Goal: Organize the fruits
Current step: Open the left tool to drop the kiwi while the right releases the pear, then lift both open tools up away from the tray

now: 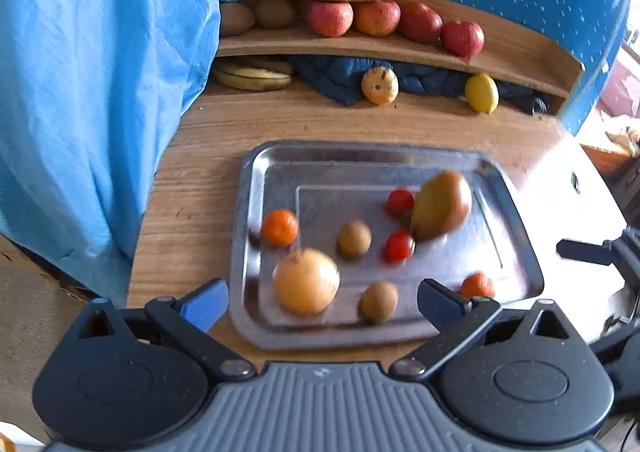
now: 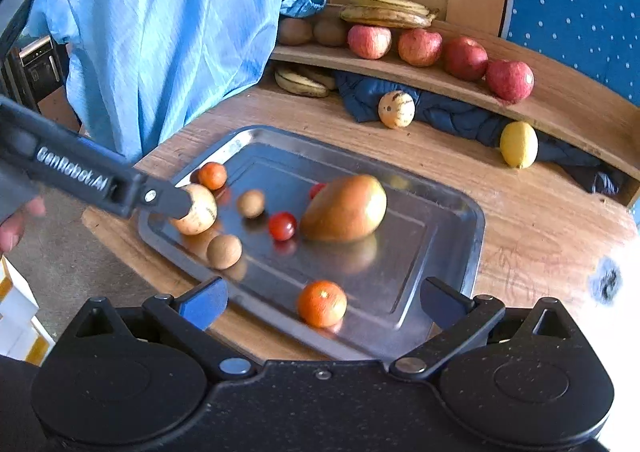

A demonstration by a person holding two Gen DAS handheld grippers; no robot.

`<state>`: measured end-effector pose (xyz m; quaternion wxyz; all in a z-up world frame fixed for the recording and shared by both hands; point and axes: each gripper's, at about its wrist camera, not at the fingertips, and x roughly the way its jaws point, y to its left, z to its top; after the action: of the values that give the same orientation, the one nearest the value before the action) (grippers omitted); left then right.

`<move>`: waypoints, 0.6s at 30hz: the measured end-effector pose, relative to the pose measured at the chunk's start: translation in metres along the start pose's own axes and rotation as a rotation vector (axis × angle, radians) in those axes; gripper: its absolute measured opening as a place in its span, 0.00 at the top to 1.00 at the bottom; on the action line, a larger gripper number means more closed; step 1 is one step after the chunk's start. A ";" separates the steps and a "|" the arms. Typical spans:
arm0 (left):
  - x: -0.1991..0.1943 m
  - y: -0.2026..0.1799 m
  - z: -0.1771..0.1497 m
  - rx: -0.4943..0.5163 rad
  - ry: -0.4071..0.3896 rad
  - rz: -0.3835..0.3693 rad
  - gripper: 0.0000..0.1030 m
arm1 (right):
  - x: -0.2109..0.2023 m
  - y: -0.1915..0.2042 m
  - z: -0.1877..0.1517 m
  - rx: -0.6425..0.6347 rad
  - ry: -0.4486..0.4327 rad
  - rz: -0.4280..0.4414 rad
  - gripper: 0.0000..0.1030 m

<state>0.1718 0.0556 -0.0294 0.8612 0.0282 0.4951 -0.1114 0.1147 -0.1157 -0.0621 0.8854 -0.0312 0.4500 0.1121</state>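
1. The steel tray (image 2: 460, 220) holds a mango (image 2: 344, 209) at its centre – cherry tomatoes, tangerines and small brown fruits scattered around it.
2. Left gripper (image 1: 320, 300) above the tray's near edge, jaws spread, empty.
3. Right gripper (image 2: 320, 302) likewise – spread wide over a tangerine (image 2: 322, 303).

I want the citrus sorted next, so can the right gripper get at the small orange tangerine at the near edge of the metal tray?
Probably yes: the right gripper is open, the small orange tangerine lies between its fingers, and nothing blocks it on the metal tray.
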 end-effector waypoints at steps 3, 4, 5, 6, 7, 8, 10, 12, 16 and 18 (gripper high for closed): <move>-0.003 -0.002 -0.012 0.039 0.026 0.011 0.00 | -0.001 0.001 -0.004 0.008 0.030 -0.009 0.01; -0.003 -0.002 -0.015 0.049 0.040 0.014 0.00 | 0.000 0.001 -0.006 0.010 0.047 -0.020 0.01; -0.002 -0.003 -0.018 0.060 0.061 0.020 0.00 | 0.001 0.001 -0.008 0.012 0.061 -0.030 0.01; -0.001 -0.005 -0.021 0.068 0.081 0.030 0.00 | 0.001 0.000 -0.010 0.018 0.072 -0.039 0.01; 0.001 -0.006 -0.024 0.071 0.099 0.041 0.00 | 0.002 -0.001 -0.011 0.028 0.085 -0.047 0.01; 0.002 -0.007 -0.027 0.073 0.110 0.043 0.00 | 0.002 -0.002 -0.013 0.038 0.095 -0.054 0.01; 0.004 -0.009 -0.029 0.080 0.137 0.056 0.00 | 0.002 -0.006 -0.016 0.056 0.107 -0.068 0.01; 0.005 -0.010 -0.029 0.090 0.149 0.063 0.00 | 0.002 -0.010 -0.018 0.075 0.119 -0.081 0.01; 0.005 -0.013 -0.026 0.109 0.149 0.073 0.00 | 0.002 -0.014 -0.020 0.106 0.122 -0.094 0.01; 0.006 -0.015 -0.023 0.117 0.148 0.073 0.00 | 0.001 -0.016 -0.019 0.111 0.118 -0.097 0.01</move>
<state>0.1517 0.0440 -0.0454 0.8226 0.1047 0.5488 -0.1063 0.1036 -0.1344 -0.0749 0.8622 -0.0104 0.5048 0.0420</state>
